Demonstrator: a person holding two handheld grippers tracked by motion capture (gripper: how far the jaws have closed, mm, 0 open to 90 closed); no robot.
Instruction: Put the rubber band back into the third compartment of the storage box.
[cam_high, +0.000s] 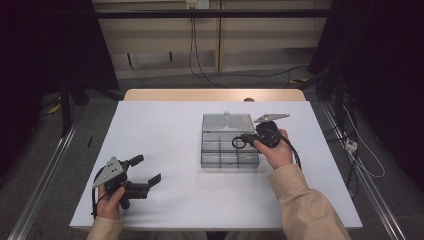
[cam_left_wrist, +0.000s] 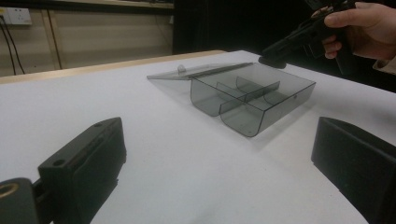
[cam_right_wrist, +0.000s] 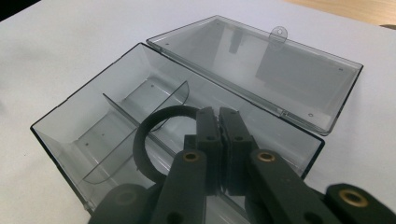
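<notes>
Two claws work at a white bench (cam_high: 165, 125): well left of the open clear box (cam_high: 230, 150), the left claw (cam_high: 147, 172) rests spread and empty. The right claw (cam_right_wrist: 218, 135), pressed together, pinches a black ring (cam_right_wrist: 149, 140) just above the box's compartments; the ring seems not yet placed inside.

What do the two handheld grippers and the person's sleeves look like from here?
Both the left gripper and the right gripper are matte black, with blocky flat-faced jaws and brass-coloured pivot bushings. Each carries a grey three-cornered plate on top and trails a black cable. The person wears light beige sleeves.
</notes>
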